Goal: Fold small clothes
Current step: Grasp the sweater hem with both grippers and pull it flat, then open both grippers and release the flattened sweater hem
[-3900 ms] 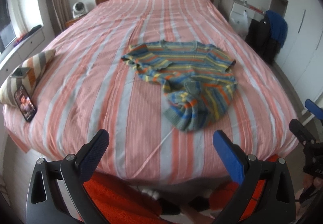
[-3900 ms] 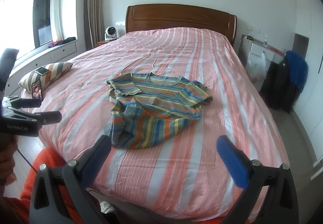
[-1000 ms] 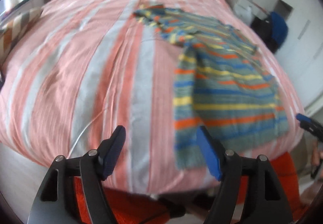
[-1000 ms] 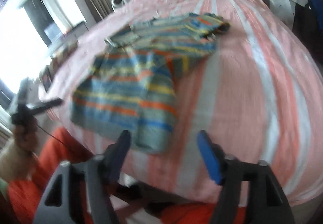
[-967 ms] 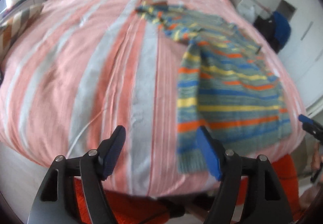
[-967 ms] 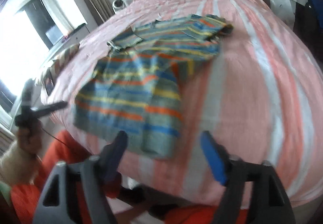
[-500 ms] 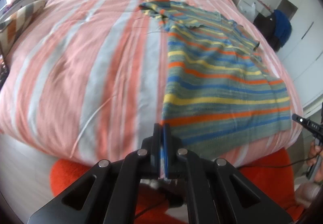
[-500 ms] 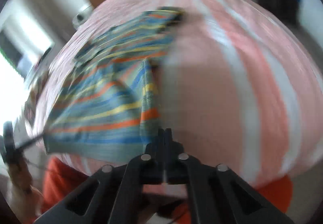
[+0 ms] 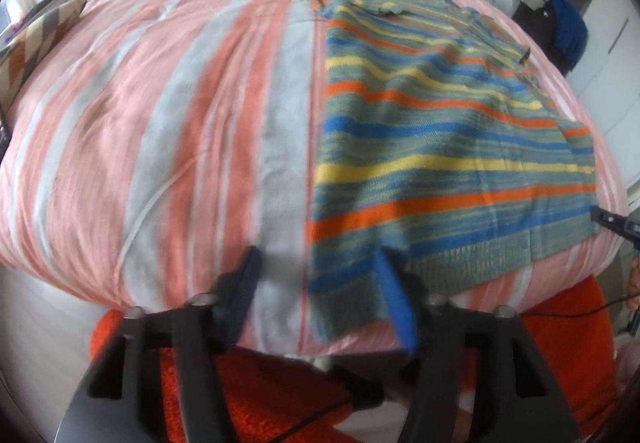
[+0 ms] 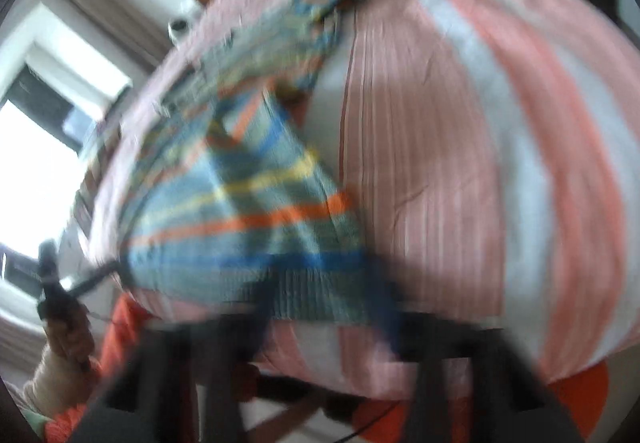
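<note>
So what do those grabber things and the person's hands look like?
The left gripper has a black plastic frame with silver screws and blue finger pads. The right gripper looks black with dark blue fingers, but it is blurred. The person wears bright orange clothing; thin black cables trail from the grippers.

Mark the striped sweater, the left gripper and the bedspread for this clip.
striped sweater [image 9: 440, 131]: left wrist view, on the middle of its flat body.
left gripper [image 9: 316, 283]: left wrist view, midway between its open fingers' tips.
bedspread [image 9: 180, 115]: left wrist view, on a bare striped part left of the sweater.
</note>
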Available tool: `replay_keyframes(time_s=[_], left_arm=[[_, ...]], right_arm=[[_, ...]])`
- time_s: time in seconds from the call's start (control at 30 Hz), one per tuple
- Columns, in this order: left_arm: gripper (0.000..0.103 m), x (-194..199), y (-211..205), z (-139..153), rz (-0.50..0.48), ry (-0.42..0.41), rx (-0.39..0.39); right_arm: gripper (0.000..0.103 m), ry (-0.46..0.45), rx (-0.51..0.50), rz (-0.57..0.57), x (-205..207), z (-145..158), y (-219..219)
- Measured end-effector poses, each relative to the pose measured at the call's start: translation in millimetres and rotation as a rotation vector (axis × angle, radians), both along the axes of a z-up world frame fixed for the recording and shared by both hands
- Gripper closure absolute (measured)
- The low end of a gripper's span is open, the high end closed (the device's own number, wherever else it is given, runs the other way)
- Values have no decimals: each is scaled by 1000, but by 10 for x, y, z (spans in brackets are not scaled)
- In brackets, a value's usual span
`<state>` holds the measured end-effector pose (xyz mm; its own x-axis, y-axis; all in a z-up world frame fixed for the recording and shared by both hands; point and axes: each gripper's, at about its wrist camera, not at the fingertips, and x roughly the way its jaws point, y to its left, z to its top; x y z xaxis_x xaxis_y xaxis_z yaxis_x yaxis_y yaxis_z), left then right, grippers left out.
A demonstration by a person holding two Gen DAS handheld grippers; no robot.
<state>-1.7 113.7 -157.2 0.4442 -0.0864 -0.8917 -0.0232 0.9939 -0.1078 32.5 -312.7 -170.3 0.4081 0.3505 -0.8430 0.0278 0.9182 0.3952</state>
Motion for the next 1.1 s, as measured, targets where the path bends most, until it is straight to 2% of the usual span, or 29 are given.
replay_keyframes(time_s=[0.03,0.1,0.23,0.3,0.4,0.47,0.53,0.67,0.73,0.77,0.8,0.83,0.9,0.97,1.03,1.1], left_arm=[[99,13,-27,-25,-11,19,3],[101,-24,-40,52,-13,6,18],[102,-259,111,359,-42,-48,19],[102,-328,127,396,-48,-49,38],[102,-277,27,201,-57,-19,119],[102,-178,-24,-51,-51,24,152],[102,-119,-51,-183,-44,26,175],[93,-155,-46,-79,-33,27,168],[75,-226,36,47,-12,27,130],[57,-274,117,168,15,5,108],[41,-302,188,278,33,-27,90],[35,-307,279,441,60,-81,78],[15,-197,379,620,113,-158,95],[9,80,518,768,177,-231,128],[8,478,635,782,239,-271,158],[8,851,701,723,282,-268,170]], right_arm=[[98,1,0,0,16,-25,-7],[98,0,5,-1,-35,69,-26],[98,-27,-21,34,-365,510,-76],[99,-14,-5,17,-498,553,-92],[99,52,-15,-17,-494,262,-38],[99,116,-13,-59,-422,-61,-87],[100,146,12,-98,-340,-285,-143],[97,139,-19,-79,-314,-265,-105],[78,122,-30,-70,-384,-173,-102],[65,111,-44,-80,-434,-120,-108],[61,83,-60,-97,-499,-38,-129],[60,26,-90,-129,-579,98,-163],[46,-71,-158,-193,-670,329,-218],[42,-168,-204,-256,-694,516,-255],[42,-239,-224,-307,-646,613,-250],[42,-274,-207,-330,-574,627,-186]])
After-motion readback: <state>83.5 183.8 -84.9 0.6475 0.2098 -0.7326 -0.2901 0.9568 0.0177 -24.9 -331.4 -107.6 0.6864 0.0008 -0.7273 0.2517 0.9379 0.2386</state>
